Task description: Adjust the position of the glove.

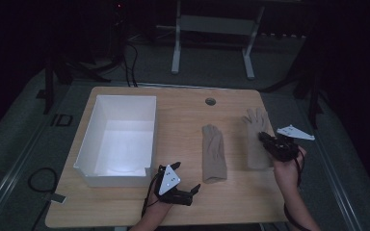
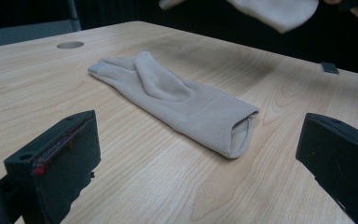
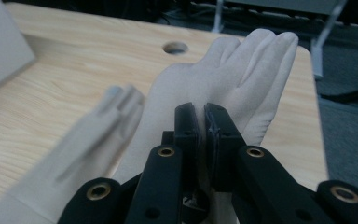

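Two beige gloves are on the wooden table. One glove lies flat at the centre, fingers pointing away; in the left gripper view this glove lies just ahead of my left gripper, its cuff nearest. My left gripper sits low near the front edge, jaws wide open and holding nothing. My right gripper is shut on the other glove at the table's right. In the right gripper view my right gripper pinches that glove, which is raised off the table.
An empty white box stands on the left half of the table. A round cable hole sits near the far edge. Beyond the table stand the legs of another desk on a dark floor.
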Available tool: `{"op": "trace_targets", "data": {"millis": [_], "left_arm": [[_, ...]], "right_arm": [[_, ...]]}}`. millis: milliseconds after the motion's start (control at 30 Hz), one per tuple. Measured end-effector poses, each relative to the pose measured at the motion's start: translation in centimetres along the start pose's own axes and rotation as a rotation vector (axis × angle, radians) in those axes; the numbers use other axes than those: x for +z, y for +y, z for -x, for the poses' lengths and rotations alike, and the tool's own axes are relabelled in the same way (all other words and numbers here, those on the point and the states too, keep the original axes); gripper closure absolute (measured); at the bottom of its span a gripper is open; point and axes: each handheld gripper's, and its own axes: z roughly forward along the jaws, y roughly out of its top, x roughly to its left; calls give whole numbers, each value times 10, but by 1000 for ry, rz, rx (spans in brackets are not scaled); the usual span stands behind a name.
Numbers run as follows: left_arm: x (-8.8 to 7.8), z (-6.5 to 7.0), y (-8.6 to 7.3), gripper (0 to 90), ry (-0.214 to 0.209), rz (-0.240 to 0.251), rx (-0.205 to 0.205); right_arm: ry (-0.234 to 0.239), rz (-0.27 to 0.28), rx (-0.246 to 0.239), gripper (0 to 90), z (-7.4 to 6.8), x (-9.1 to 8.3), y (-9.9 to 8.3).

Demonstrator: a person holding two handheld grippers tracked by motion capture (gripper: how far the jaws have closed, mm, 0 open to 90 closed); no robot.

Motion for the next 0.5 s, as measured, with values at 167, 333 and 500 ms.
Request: {"op": "trace_targets", "data": {"millis": [167, 333, 500], "left_arm": [[0, 0, 0, 1, -1, -1, 2], [0, 0, 0, 1, -3, -1, 4], [0, 0, 0, 1, -8, -2, 6]], "right_arm": [[35, 30, -3, 843, -22, 3, 15], [67, 27, 8, 843, -43, 15, 23], [111, 23, 10, 843, -66, 28, 26]]}}
